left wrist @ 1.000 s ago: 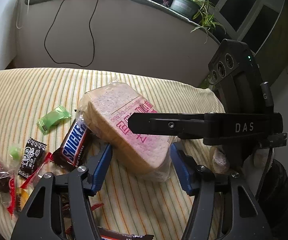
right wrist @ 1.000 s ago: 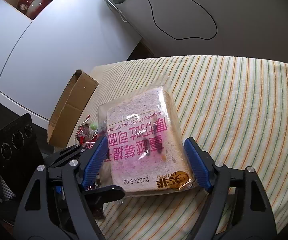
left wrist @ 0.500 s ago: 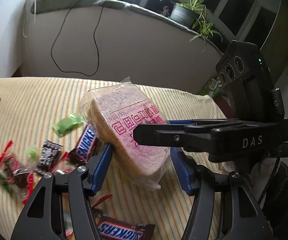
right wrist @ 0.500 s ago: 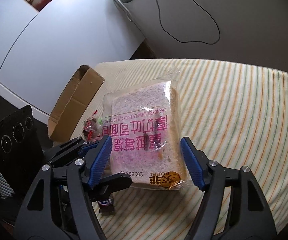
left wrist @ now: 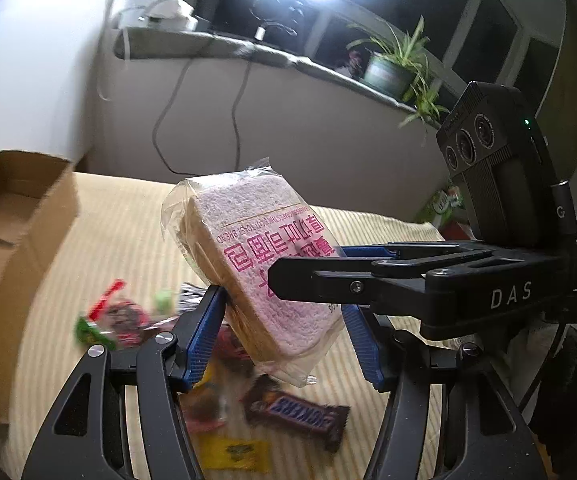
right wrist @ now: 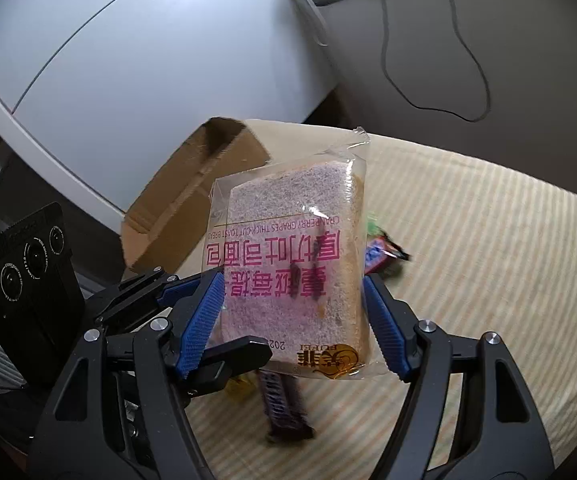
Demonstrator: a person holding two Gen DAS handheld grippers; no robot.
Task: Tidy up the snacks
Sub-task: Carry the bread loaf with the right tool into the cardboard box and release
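Two grippers meet on one bread pack [right wrist: 292, 276], which hangs tilted in the air above the striped cloth [right wrist: 488, 240]. The right gripper [right wrist: 294, 320] has its blue pads [right wrist: 204, 316] pressed against both side edges of the pack, jaws closed to the slice's width. The left gripper [left wrist: 284, 324] brackets the pack's lower end: its left pad [left wrist: 202, 336] touches the wrapper, while the far pad sits just beside it, partly hidden by the other tool, so I cannot tell whether it truly clamps.

Pink print on the clear wrapper, seen upside down, reads "CRANBERRY GRAPES THICK-CUT TOAST BREAD" over large Chinese characters; a gold "BUFEI" logo and a date beginning "202" sit at the bottom edge. The right tool's body shows "DAS" in the left view.

Below the pack lie a Snickers bar [left wrist: 300, 414], its name legible, a yellow sachet [left wrist: 234, 454], and blurred red and green candies [left wrist: 108, 320]. An open cardboard box [left wrist: 12, 248] stands at the cloth's left edge. A potted plant [left wrist: 392, 68] sits on the sill.
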